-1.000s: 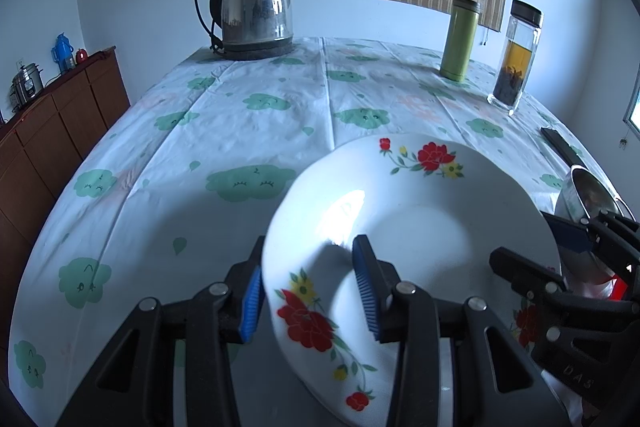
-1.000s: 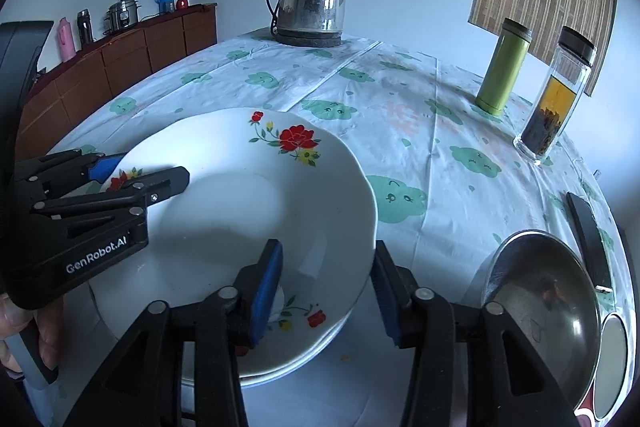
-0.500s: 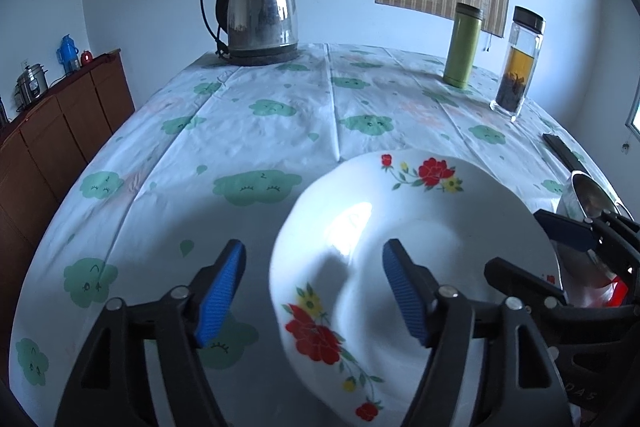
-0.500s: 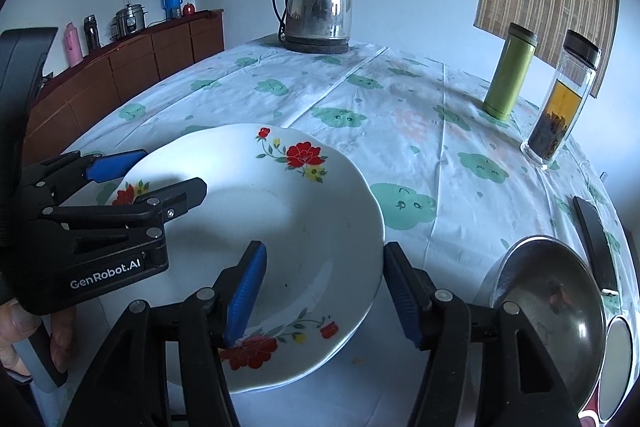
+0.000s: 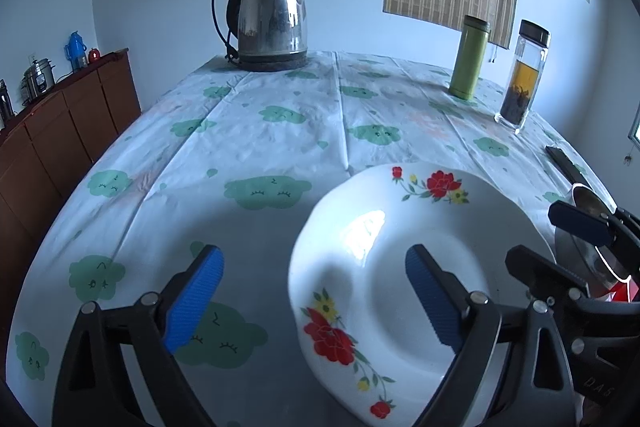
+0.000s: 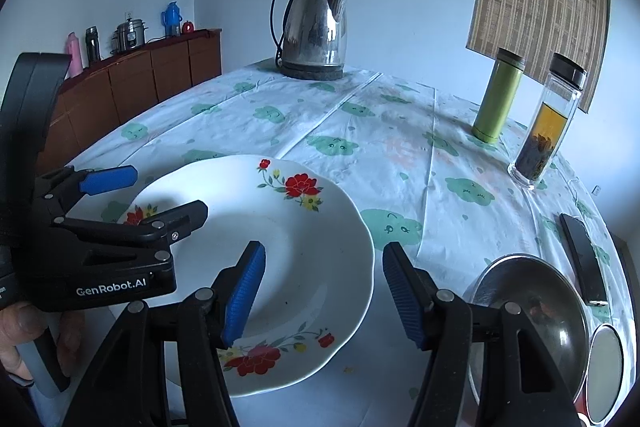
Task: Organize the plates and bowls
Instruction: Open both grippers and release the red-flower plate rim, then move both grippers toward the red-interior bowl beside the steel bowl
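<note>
white flowered plate lies flat; left gripper has just been opening wide, right gripper open, both straddling its rim untouched.

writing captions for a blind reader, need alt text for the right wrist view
A white flowered plate lies on a cloud-print tablecloth, its near rim between the open blue fingers of the right gripper, with the left gripper open at its far-left rim. A steel bowl sits right; a kettle stands behind.
</note>
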Motion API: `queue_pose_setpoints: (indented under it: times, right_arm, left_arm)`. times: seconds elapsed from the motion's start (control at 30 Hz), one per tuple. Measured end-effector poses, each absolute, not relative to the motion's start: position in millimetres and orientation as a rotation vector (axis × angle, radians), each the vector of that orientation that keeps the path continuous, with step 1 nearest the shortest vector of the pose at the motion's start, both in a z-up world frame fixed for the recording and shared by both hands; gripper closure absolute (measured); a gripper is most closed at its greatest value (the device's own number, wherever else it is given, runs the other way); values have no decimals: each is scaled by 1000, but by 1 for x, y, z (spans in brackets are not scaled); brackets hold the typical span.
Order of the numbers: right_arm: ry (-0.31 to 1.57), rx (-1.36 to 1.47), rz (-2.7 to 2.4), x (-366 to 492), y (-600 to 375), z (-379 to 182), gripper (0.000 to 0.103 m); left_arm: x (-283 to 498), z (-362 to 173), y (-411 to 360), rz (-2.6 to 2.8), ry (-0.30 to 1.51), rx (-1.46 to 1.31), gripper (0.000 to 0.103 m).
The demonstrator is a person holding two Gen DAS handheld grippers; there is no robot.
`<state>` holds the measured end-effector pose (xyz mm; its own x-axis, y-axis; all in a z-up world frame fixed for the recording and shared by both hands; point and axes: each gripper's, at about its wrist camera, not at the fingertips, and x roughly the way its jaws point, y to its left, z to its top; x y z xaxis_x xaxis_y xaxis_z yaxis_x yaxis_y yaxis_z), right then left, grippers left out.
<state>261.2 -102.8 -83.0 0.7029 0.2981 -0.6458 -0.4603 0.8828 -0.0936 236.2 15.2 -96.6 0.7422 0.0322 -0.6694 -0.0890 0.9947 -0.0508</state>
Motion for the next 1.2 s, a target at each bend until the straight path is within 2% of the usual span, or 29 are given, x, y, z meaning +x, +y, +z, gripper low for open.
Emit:
queue_pose_setpoints:
  times: [0.27, 0.53, 1.2]
  right_arm:
    - [638, -248, 430, 257, -103, -78, 40]
    - [579, -206, 411, 252, -113, -68, 40]
    - [503, -113, 415, 239, -135, -58, 40]
  left_arm:
    - [234, -94, 18, 75, 716, -90, 8]
    - [224, -82, 18, 62, 623, -91, 8]
    - [206, -73, 2, 76, 587, -101, 8]
